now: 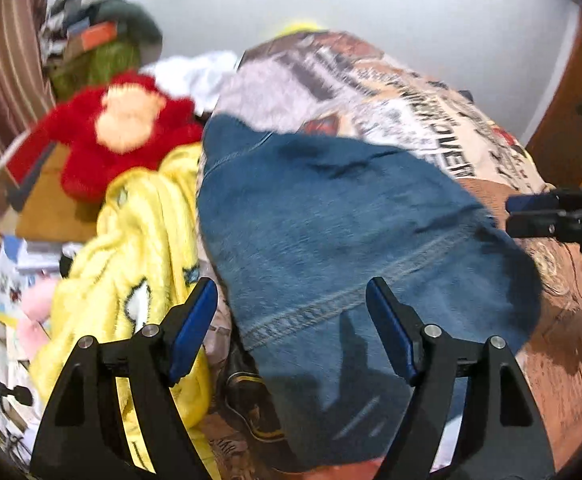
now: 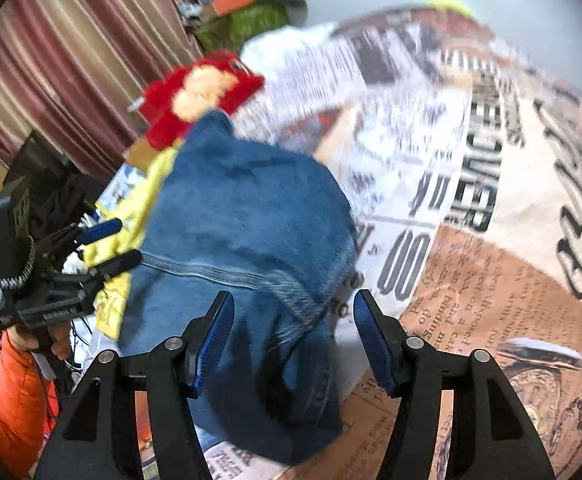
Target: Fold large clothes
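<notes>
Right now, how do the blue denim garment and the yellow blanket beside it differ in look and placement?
The denim garment is blue woven fabric with visible stitched seams; the yellow blanket is fluffy and carries a cartoon print. The denim garment lies on the newspaper-print bedsheet in front of both open grippers, left and right; the yellow blanket is bunched at its side, toward the bed's edge. Both lie rumpled, and neither is gripped.

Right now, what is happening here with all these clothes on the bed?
A person holding a gripper in each hand is working on a pair of blue jeans that lies bunched on a bedsheet printed like a newspaper. Neither gripper holds anything: the left gripper and the right gripper both hover over the denim with their jaws open. The jeans do not look neatly folded yet. Beside them lie a yellow blanket and a red plush toy.
</notes>
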Motion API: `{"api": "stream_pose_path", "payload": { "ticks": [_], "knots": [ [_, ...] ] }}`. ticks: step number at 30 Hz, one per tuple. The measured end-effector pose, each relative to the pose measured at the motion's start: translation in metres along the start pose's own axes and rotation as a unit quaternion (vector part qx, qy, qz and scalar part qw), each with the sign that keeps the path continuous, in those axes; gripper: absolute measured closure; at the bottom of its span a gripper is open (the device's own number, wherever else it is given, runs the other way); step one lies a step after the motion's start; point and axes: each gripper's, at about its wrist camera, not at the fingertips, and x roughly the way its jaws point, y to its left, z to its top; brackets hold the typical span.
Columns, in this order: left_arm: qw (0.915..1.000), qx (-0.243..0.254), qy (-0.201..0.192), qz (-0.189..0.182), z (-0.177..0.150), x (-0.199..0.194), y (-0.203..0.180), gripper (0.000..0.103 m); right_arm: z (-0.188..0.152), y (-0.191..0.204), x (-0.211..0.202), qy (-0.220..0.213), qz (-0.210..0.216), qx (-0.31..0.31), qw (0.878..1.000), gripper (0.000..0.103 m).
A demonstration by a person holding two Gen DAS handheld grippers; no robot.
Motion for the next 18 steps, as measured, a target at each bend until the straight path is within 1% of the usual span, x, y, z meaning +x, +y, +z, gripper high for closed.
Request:
{"api": "stream_pose_path", "payload": {
  "ticks": [1,3,4,5,7,10,12,13,15,17,18],
  "knots": [
    [1.0000,0.003,-0.004,-0.002,0.000,-0.001,-0.003,0.026,-0.001,0.005,-0.006,-0.010,0.003,-0.003,1.000,0.043],
    [0.9999,0.009,-0.005,-0.006,-0.005,-0.007,-0.012,0.024,-0.008,0.012,-0.014,-0.020,0.002,-0.009,1.000,0.034],
    [0.9999,0.010,-0.003,-0.008,-0.008,-0.007,-0.017,0.024,-0.012,0.016,-0.014,-0.020,0.000,-0.013,1.000,0.025],
    [0.9999,0.011,0.001,-0.010,-0.013,-0.005,-0.021,0.024,-0.015,0.021,-0.010,-0.018,-0.003,-0.017,1.000,0.023],
    [0.9998,0.010,0.015,-0.009,-0.019,0.004,-0.029,0.024,-0.019,0.029,0.006,-0.014,-0.006,-0.024,1.000,0.023],
    [0.9989,0.008,0.047,0.004,-0.037,0.013,-0.033,0.024,-0.033,0.025,0.025,0.013,-0.030,-0.024,0.999,0.023],
    [0.9988,0.003,0.048,0.013,-0.047,0.013,-0.032,0.020,-0.042,0.016,0.034,0.024,-0.046,-0.014,0.999,0.023],
    [0.9989,-0.003,0.047,0.011,-0.051,0.011,-0.030,0.017,-0.046,0.009,0.036,0.028,-0.047,-0.008,0.998,0.023],
    [0.9987,-0.013,0.049,0.008,-0.059,0.006,-0.026,0.015,-0.055,-0.004,0.035,0.033,-0.020,0.017,0.999,0.023],
    [0.9985,-0.017,0.050,0.015,-0.066,0.000,-0.024,0.015,-0.061,-0.010,0.028,0.030,-0.015,0.029,0.999,0.023],
    [0.9982,-0.017,0.051,0.025,-0.069,-0.005,-0.022,0.015,-0.064,-0.010,0.022,0.025,-0.018,0.029,0.999,0.023]
  ]
}}
